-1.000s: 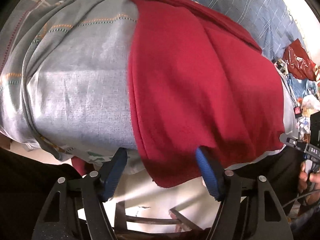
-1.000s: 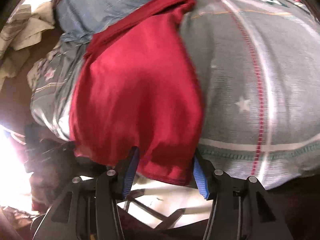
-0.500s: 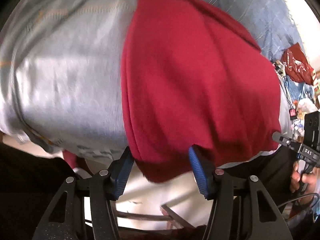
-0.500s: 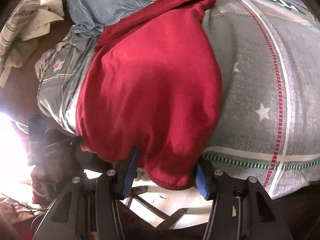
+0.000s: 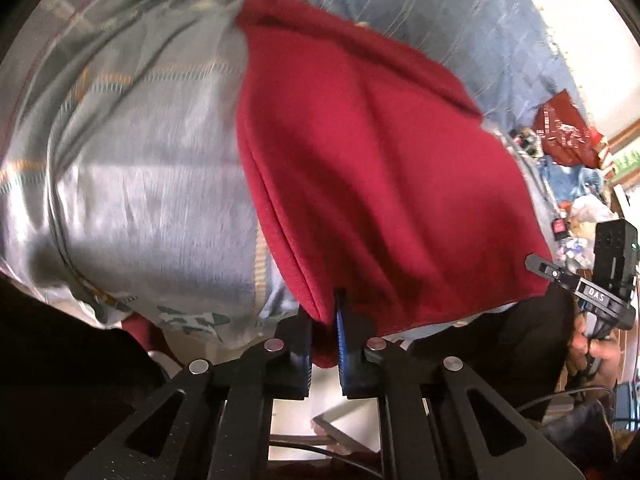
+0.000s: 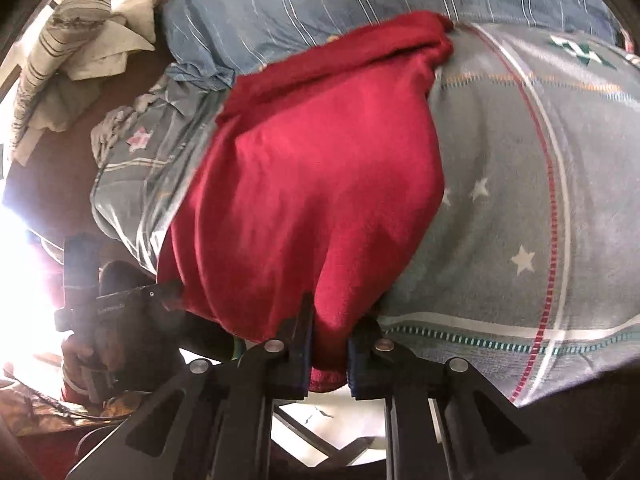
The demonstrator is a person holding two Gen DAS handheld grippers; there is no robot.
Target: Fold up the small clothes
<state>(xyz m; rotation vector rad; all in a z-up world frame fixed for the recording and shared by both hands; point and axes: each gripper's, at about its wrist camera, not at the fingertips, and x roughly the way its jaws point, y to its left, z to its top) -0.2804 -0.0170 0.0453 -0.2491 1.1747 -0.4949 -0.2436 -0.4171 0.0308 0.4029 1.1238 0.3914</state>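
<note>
A red cloth (image 5: 372, 168) lies spread on a grey patterned bedsheet (image 5: 132, 176), its near edge hanging over the bed's front. My left gripper (image 5: 323, 320) is shut on the cloth's near left corner. In the right wrist view the same red cloth (image 6: 320, 184) runs up the grey star-print sheet (image 6: 520, 200), and my right gripper (image 6: 328, 340) is shut on its near right corner. The other hand-held gripper shows at the right edge of the left wrist view (image 5: 600, 292) and at the left in the right wrist view (image 6: 104, 300).
A blue striped pillow (image 6: 340, 4) lies at the far end of the bed. Crumpled white and striped clothes (image 6: 76, 52) sit far left. A red bag (image 5: 568, 132) and clutter stand at the right. Pale floor (image 5: 320, 396) shows below the bed edge.
Both grippers were open around the cloth's hanging near edge; both have now closed on it. The cloth is bunched at each grip.
</note>
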